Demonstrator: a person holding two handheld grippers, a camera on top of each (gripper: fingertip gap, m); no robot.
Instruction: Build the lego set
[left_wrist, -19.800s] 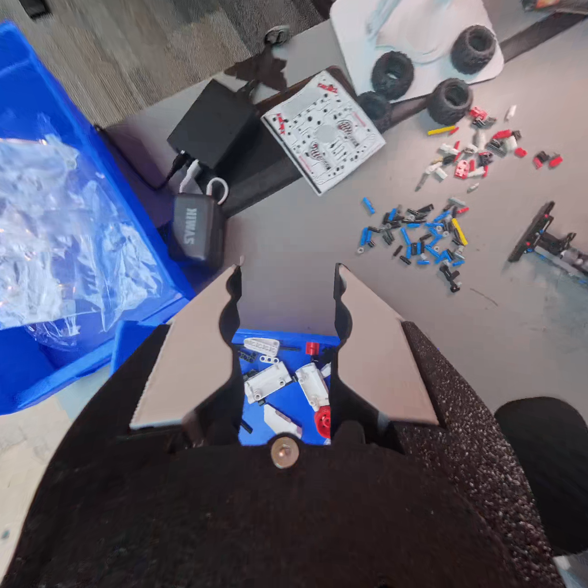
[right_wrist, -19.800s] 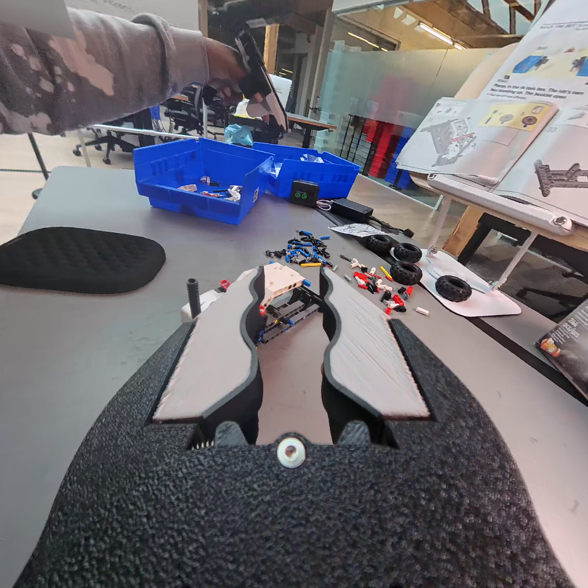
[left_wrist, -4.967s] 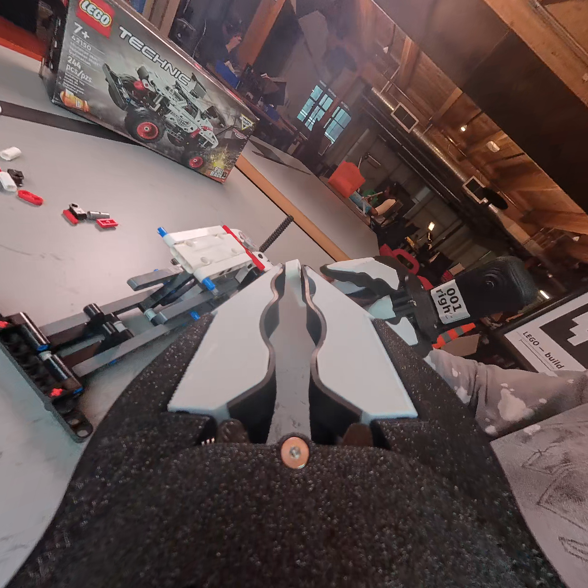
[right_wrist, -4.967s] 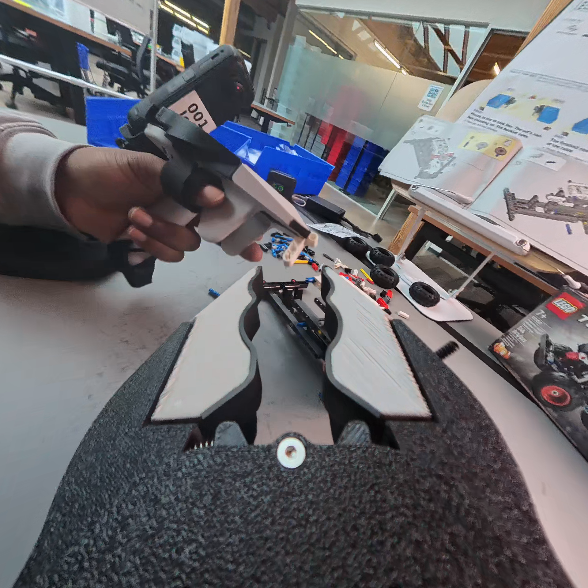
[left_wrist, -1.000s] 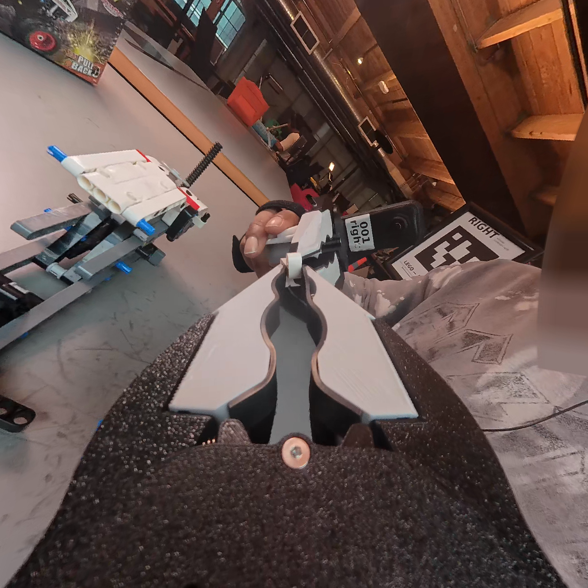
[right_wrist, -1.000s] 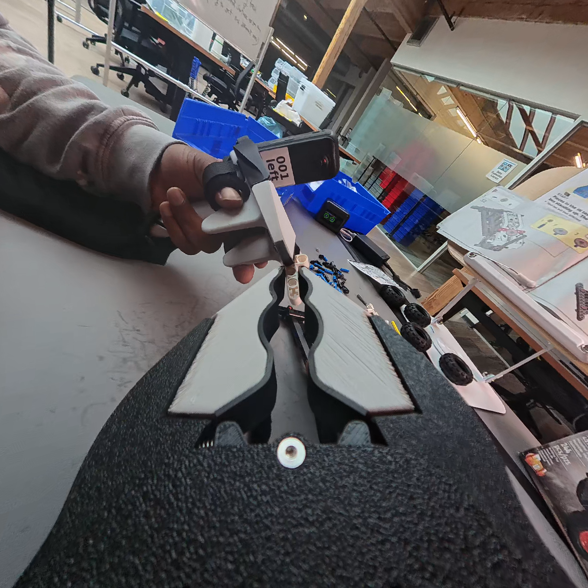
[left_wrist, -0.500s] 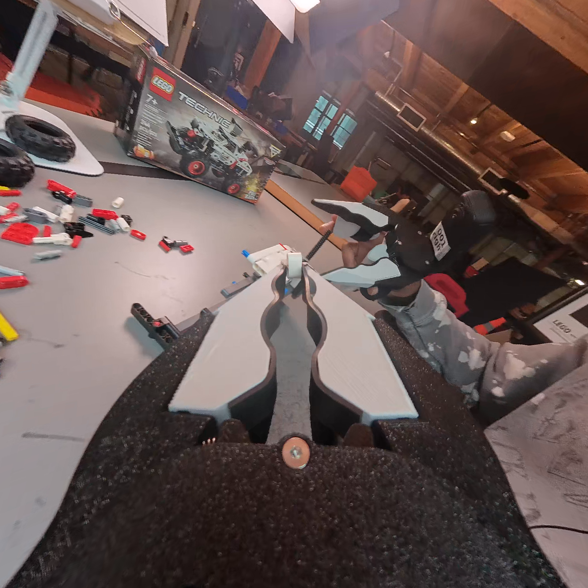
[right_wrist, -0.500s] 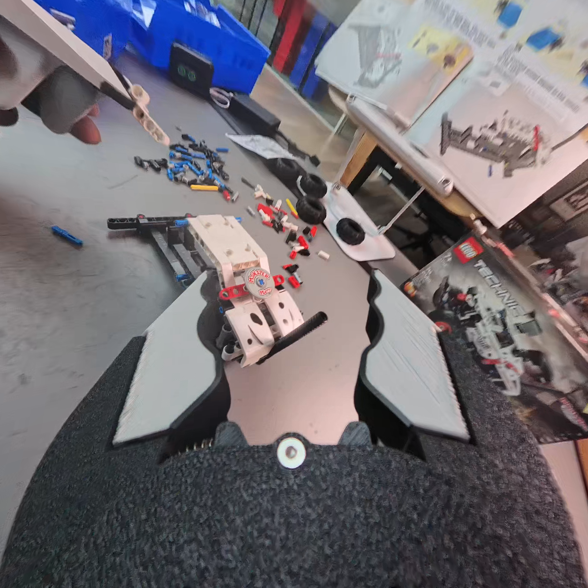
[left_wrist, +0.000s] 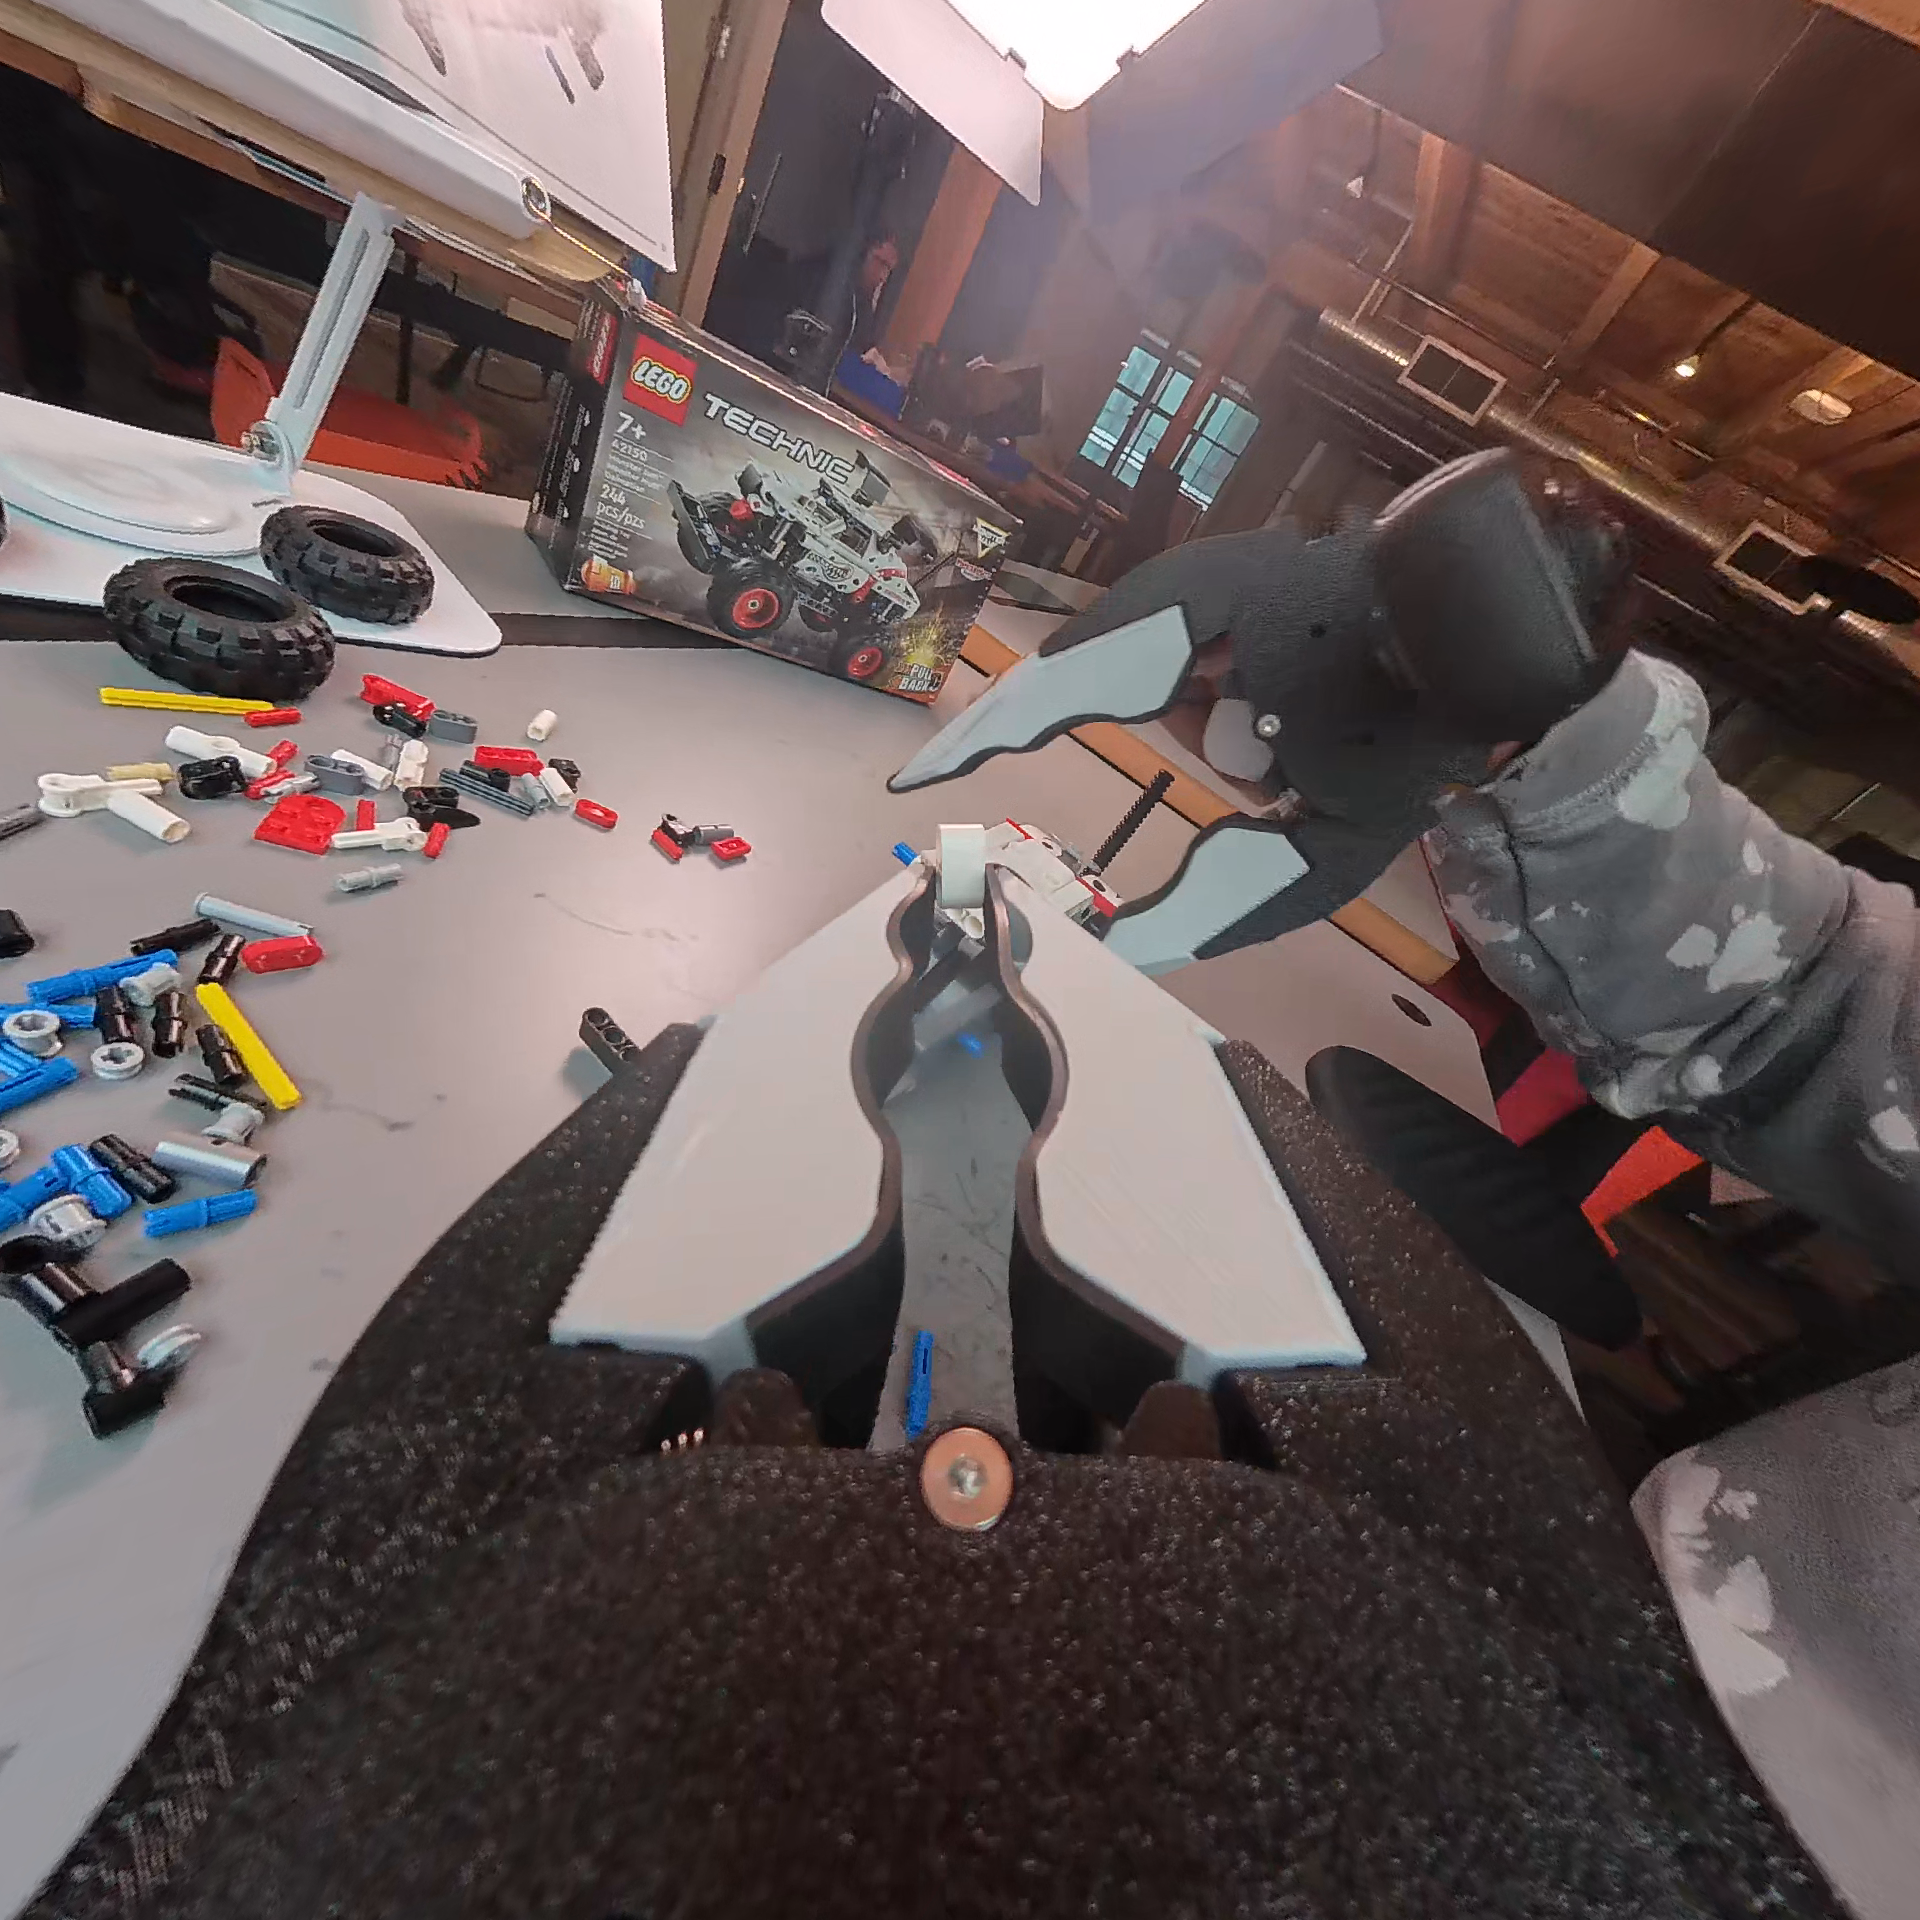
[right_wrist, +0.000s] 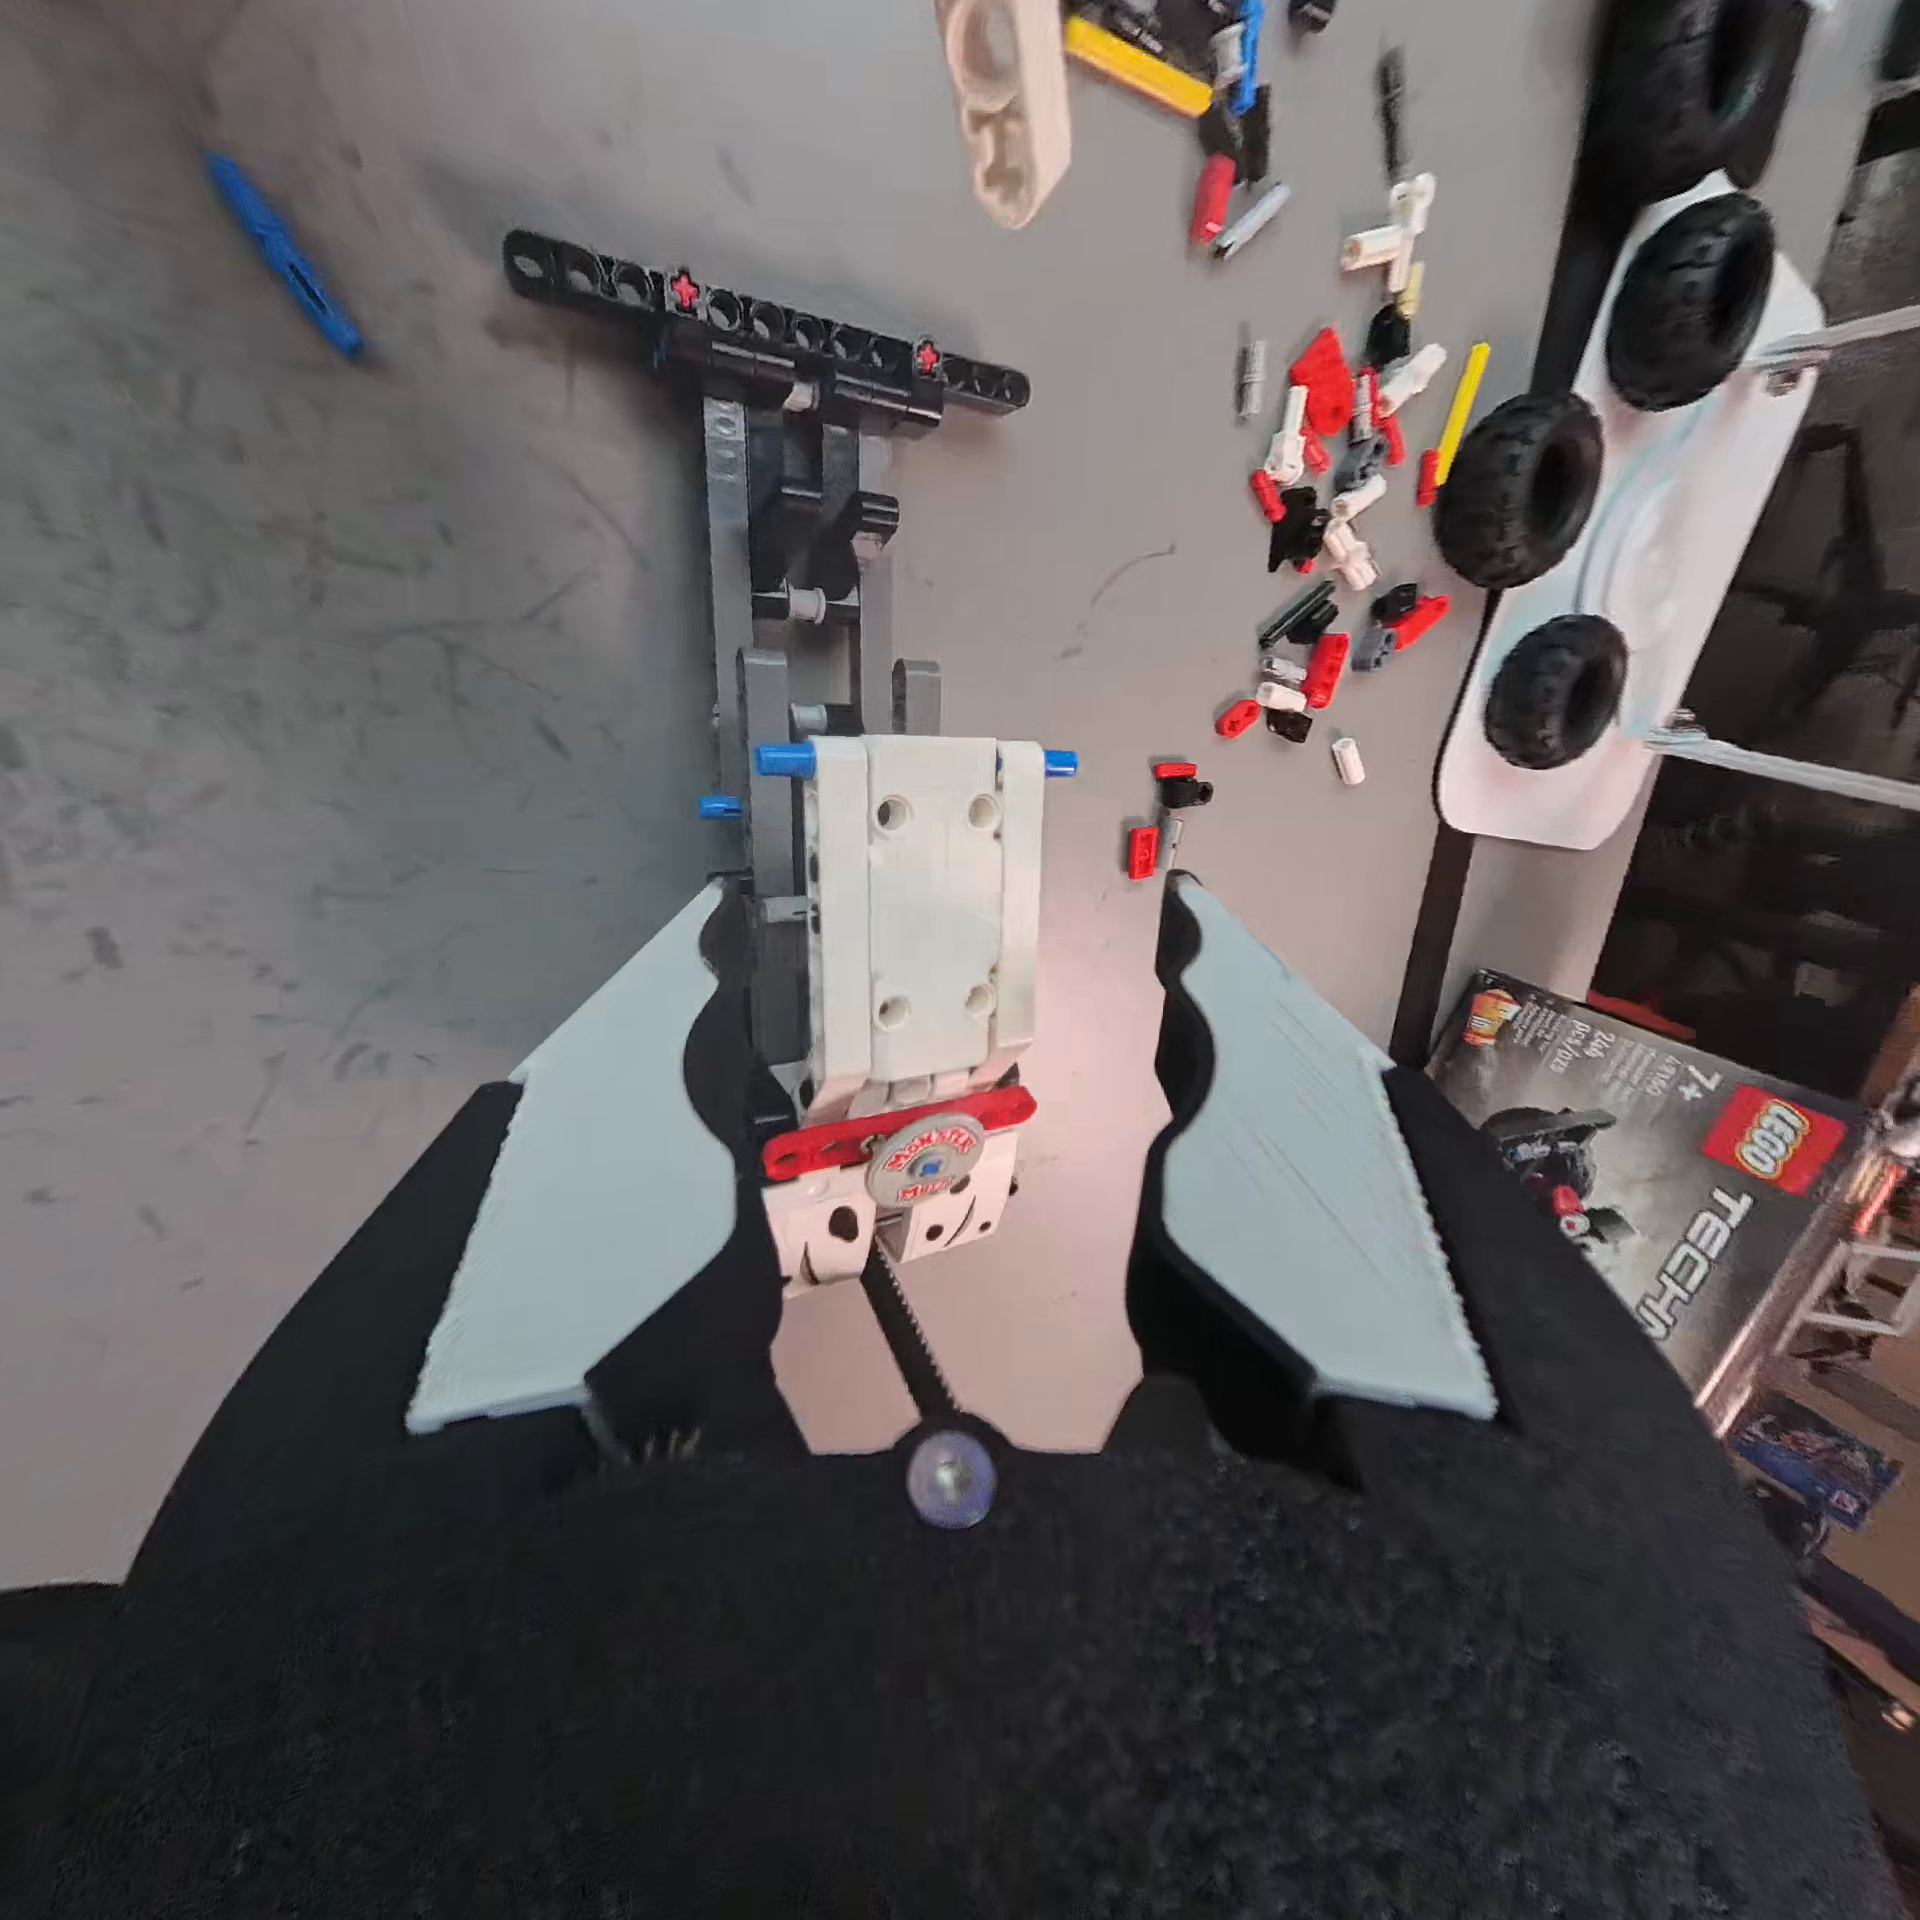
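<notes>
Item: small white beam (left_wrist: 961, 860), smooth plastic with round holes, pinched at my left gripper (left_wrist: 958, 883) fingertips; my jaws are nearly together on it. In the right wrist view the same piece (right_wrist: 1006, 109) hangs at the top edge, above the table (right_wrist: 312, 623).

Item: chassis (right_wrist: 831, 644), part-built, lying flat on the table. Black holed crossbeam at the far end, grey rails down the middle, a white ribbed panel block (right_wrist: 925, 914) with blue pins at its sides, a red bar and round printed disc at the near end, a black toothed rod running toward me.

Item: my right gripper (right_wrist: 940, 894), tipped steeply down over the chassis, jaws spread wide to either side of the white block; the left finger looks close to the grey rail, though I cannot tell whether it touches. Fingers are pale grey, finely ridged, wavy on the inner edge; the body is black, grainy foam.

Item: loose parts (left_wrist: 208, 935), red, blue, black, white and yellow, scattered to the left of the build.

Item: knobbly black tyres (left_wrist: 270, 603) beside a white stand base (left_wrist: 125, 509).

Item: set box (left_wrist: 769, 540), printed card, at the far table edge.
</notes>
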